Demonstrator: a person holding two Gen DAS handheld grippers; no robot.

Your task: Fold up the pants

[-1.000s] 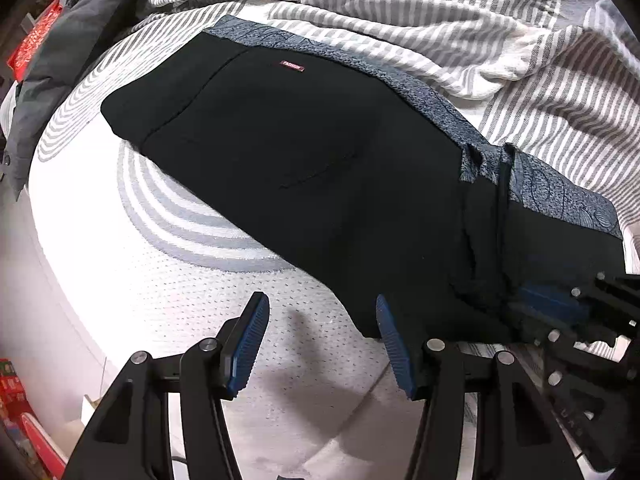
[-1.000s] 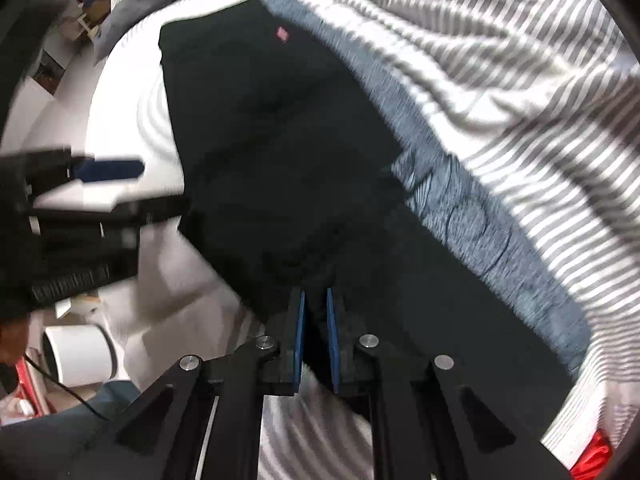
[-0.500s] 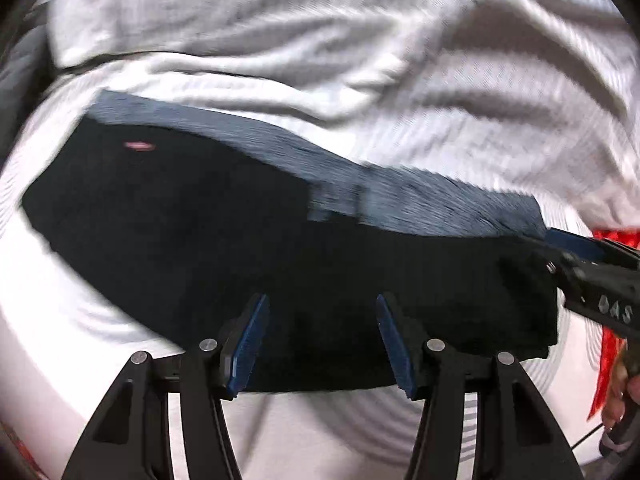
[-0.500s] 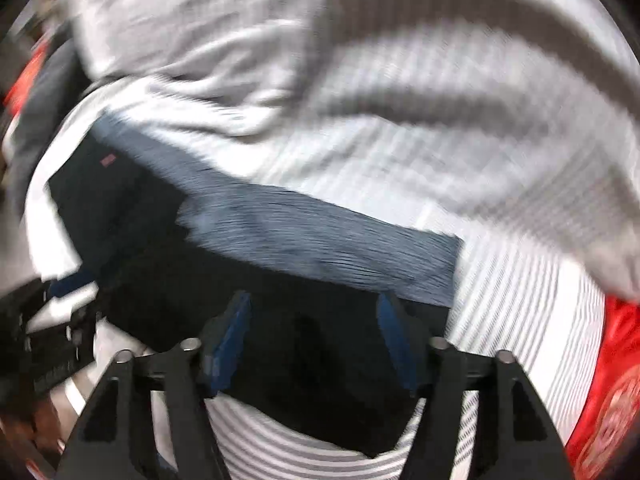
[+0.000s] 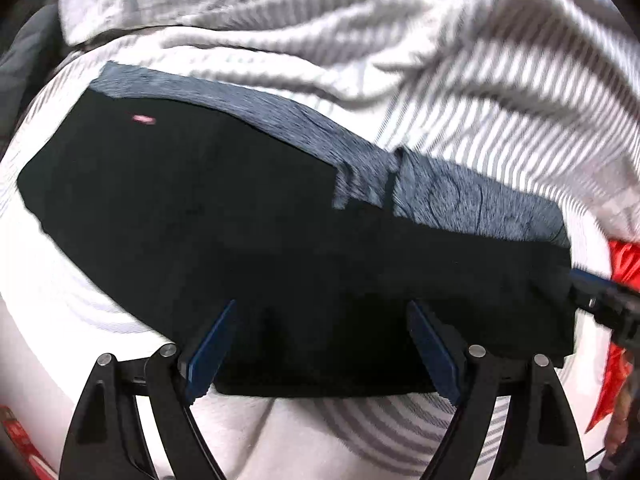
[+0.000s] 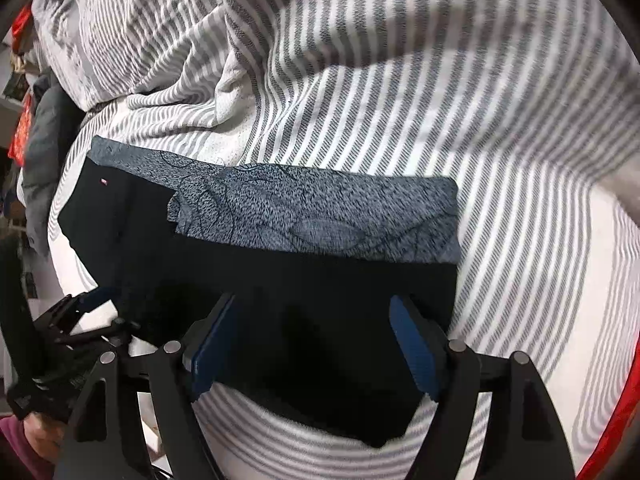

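Black pants (image 5: 248, 216) with a blue-grey patterned side band (image 5: 460, 200) lie folded flat on the striped bed cover; a small red label (image 5: 143, 119) shows at the far left. They also show in the right wrist view (image 6: 304, 292), with the band (image 6: 320, 216) along the far edge. My left gripper (image 5: 322, 334) is open and empty, its blue pads over the near edge of the pants. My right gripper (image 6: 312, 330) is open and empty over the near right part of the pants. Its tip shows at the left view's right edge (image 5: 596, 294).
A grey-and-white striped blanket (image 6: 400, 60) is bunched up behind the pants. A dark grey garment (image 6: 44, 152) lies at the far left. Red fabric (image 5: 618, 320) lies at the bed's right edge. The left gripper's body shows at the lower left of the right view (image 6: 76, 332).
My right gripper has opened and let go of the pants, then swung right. My left gripper has moved right along the near edge. The pants now lie flat.
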